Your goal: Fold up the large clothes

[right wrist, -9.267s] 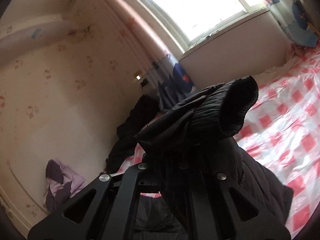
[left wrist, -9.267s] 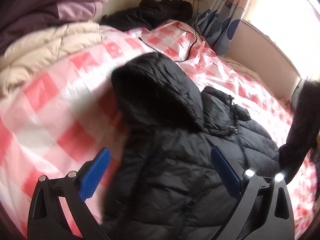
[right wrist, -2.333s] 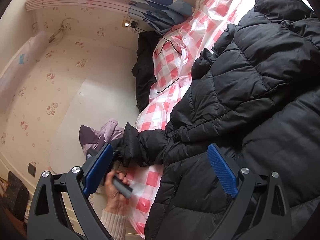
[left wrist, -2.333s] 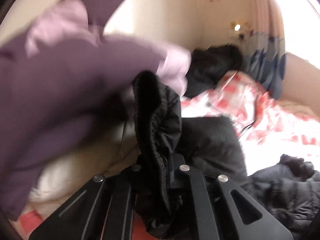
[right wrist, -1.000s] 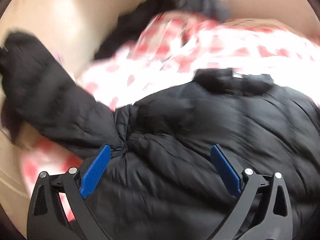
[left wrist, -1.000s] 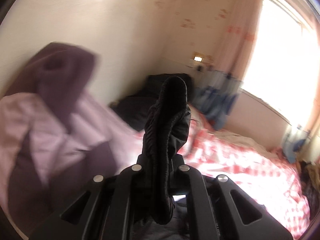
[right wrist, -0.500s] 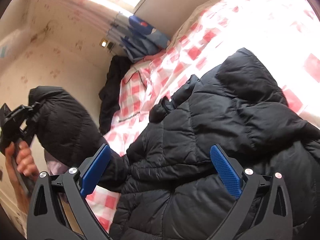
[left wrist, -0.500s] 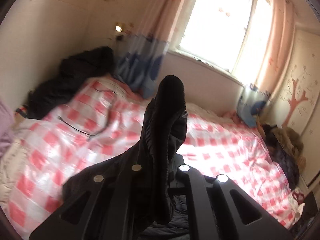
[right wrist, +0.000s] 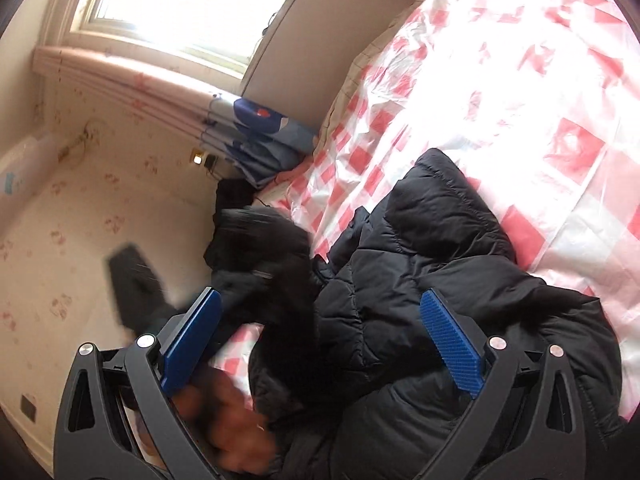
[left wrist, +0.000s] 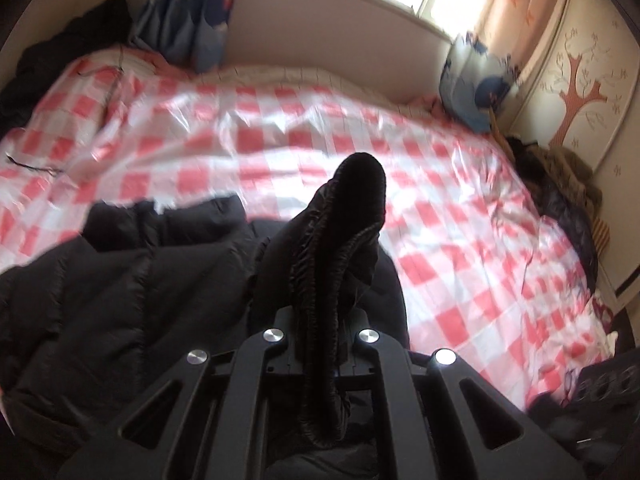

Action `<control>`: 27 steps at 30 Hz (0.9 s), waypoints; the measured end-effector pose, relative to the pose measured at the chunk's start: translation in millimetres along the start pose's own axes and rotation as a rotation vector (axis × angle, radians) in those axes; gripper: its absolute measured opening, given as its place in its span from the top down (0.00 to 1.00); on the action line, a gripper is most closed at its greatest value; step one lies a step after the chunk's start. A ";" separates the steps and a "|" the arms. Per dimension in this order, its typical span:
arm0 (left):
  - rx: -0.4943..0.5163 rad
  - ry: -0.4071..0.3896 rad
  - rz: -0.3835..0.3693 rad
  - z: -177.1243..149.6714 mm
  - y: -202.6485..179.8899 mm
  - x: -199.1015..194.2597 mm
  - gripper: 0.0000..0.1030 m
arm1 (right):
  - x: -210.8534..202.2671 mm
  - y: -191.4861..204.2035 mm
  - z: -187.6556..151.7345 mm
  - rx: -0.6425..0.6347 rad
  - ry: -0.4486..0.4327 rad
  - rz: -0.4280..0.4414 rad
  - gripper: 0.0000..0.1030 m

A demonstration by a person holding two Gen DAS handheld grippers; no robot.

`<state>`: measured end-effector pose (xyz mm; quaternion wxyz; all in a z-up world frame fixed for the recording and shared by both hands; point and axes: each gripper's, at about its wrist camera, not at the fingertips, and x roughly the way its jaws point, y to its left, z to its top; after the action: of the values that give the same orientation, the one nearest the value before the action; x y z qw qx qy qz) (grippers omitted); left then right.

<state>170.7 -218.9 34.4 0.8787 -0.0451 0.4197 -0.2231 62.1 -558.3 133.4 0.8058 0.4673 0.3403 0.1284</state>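
Cuff (left wrist: 352,208) clenched in left tongs (left wrist: 320,332) now over jacket (right wrist: 440,280); right tongs (right wrist: 320,340) released.

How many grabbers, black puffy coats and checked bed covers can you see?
Grabbers: 2, left gripper and right gripper
Black puffy coat: 1
Red-and-white checked cover: 1
Total: 4

A red-and-white checked sheet (left wrist: 304,140) covered the bed. A blue patterned curtain (left wrist: 192,20) hung at its far left corner, a blue cushion (left wrist: 474,88) sat at the far right corner, and dark clothes (left wrist: 568,184) were heaped along the right edge.
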 end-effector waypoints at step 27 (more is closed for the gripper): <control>-0.082 -0.116 0.181 -50.9 138.1 -95.0 0.09 | 40.8 -31.2 -0.2 0.099 0.095 -0.019 0.06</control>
<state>128.9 -48.7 33.0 0.9154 -0.0558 0.3794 -0.1226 88.5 -553.3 89.6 0.7657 0.4967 0.3887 0.1259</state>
